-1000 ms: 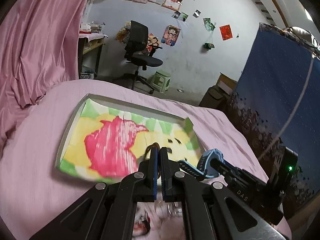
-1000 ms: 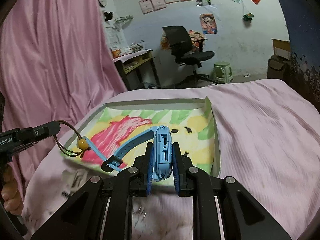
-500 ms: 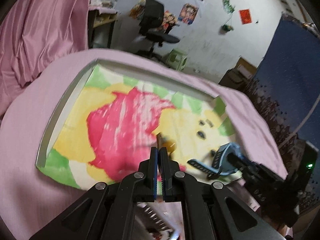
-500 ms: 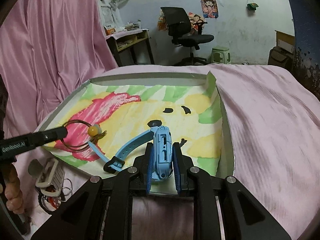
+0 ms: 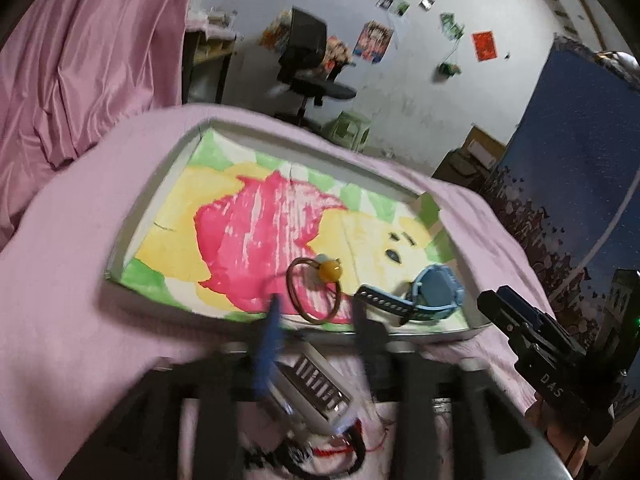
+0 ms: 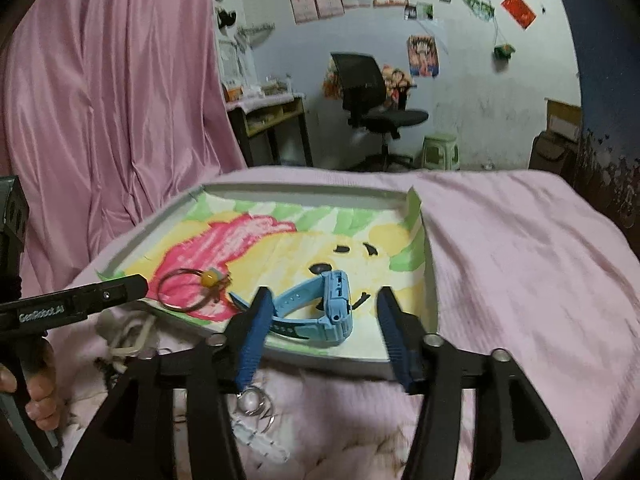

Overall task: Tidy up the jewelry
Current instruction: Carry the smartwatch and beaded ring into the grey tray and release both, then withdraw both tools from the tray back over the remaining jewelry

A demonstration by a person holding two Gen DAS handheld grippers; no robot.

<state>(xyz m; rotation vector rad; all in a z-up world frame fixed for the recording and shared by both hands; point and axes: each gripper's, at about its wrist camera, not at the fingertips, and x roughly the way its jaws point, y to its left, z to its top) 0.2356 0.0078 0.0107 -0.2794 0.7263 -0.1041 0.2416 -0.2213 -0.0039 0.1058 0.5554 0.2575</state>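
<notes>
A grey tray (image 5: 160,184) (image 6: 304,192) with a pink, yellow and green liner lies on the pink bedding. On its near edge rests a brown hair tie with an amber bead (image 5: 316,292) (image 6: 188,290). Just right of it lies a blue watch (image 5: 436,292) (image 6: 332,308). My left gripper (image 5: 316,312) is open and blurred, with its fingers standing either side of the hair tie and nothing held. My right gripper (image 6: 323,294) is open too, its fingers apart on both sides of the watch. Each wrist view also catches the other gripper from the side (image 5: 520,320) (image 6: 120,292).
Loose items lie on the bedding in front of the tray: a white toothed clip (image 5: 316,380) (image 6: 128,336) and a pearl-like ring (image 6: 252,400). A pink curtain (image 6: 100,100) hangs left, a blue cloth (image 5: 580,152) right. An office chair (image 6: 368,96) and stool stand beyond.
Both grippers opened. The hair tie left the left gripper and the watch left the right one; both now lie in the tray. Both grippers drew back toward the tray's near edge.
</notes>
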